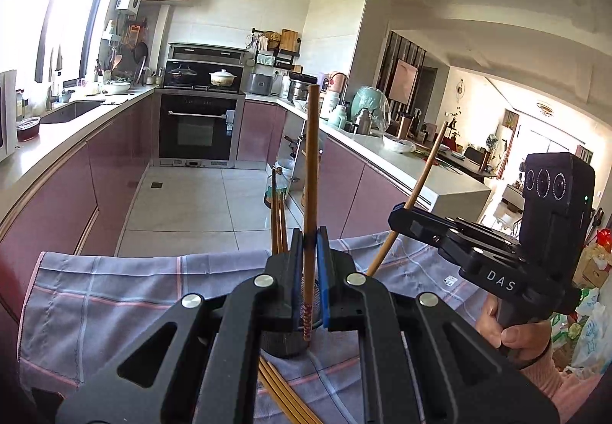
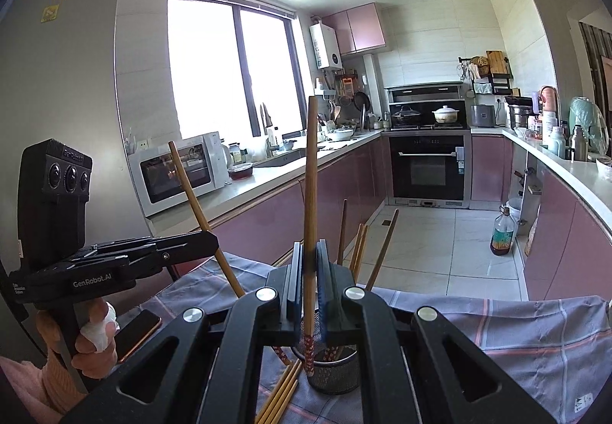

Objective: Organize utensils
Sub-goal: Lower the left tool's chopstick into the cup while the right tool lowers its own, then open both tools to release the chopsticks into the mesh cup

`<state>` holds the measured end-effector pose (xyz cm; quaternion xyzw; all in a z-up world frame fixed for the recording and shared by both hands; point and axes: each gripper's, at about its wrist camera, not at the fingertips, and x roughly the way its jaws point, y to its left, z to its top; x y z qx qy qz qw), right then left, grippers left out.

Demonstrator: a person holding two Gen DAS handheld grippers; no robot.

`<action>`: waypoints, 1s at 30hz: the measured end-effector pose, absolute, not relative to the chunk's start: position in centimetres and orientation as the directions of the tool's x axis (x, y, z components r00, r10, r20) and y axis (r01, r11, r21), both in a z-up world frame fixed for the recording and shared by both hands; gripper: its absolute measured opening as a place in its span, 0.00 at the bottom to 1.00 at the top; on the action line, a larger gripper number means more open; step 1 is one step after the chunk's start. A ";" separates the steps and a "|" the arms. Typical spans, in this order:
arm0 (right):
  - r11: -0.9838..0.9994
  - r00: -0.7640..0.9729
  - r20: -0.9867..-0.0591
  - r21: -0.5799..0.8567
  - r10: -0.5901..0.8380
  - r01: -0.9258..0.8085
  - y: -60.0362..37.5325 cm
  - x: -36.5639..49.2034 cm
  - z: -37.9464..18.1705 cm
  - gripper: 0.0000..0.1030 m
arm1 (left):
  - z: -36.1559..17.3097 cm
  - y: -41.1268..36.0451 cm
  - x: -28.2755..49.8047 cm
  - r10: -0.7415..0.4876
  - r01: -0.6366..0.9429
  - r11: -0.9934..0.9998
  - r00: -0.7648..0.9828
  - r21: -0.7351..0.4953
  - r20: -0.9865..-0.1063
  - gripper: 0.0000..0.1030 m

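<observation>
My left gripper (image 1: 310,233) is shut on an upright brown chopstick (image 1: 310,164). Its patterned lower end hangs just over the dark mesh holder (image 1: 285,343). My right gripper (image 2: 309,244) is shut on another upright chopstick (image 2: 310,175), whose red patterned tip reaches the rim of the mesh holder (image 2: 336,374). Several chopsticks (image 2: 378,255) stand in that holder. Each gripper shows in the other's view, the right gripper (image 1: 399,212) and the left gripper (image 2: 212,236), each with its stick slanted. Loose chopsticks (image 2: 281,397) lie on the cloth beside the holder.
A checked grey-pink cloth (image 2: 497,340) covers the table. A phone (image 2: 139,332) lies at the left near a person's hand (image 2: 95,343). Beyond the table edge are a tiled floor, an oil bottle (image 2: 502,233), pink cabinets and a microwave (image 2: 179,171).
</observation>
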<state>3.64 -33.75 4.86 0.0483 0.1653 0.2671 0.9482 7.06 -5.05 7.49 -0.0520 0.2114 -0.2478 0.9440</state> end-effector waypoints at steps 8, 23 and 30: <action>0.860 0.813 -0.281 0.203 0.510 -0.469 -34.0 5.3 4.5 0.05 | 7.3 -5.2 8.9 -0.473 0.421 0.881 0.794 -0.218 -0.381 0.08; 0.877 0.789 -0.384 0.219 0.481 -0.428 -33.4 8.4 1.5 0.05 | 4.9 -6.8 12.8 -0.450 0.406 0.892 0.750 -0.200 -0.485 0.08; 0.880 0.754 -0.455 0.215 0.474 -0.424 -32.8 9.3 0.3 0.05 | 3.4 -7.6 14.0 -0.438 0.422 0.891 0.704 -0.167 -0.559 0.08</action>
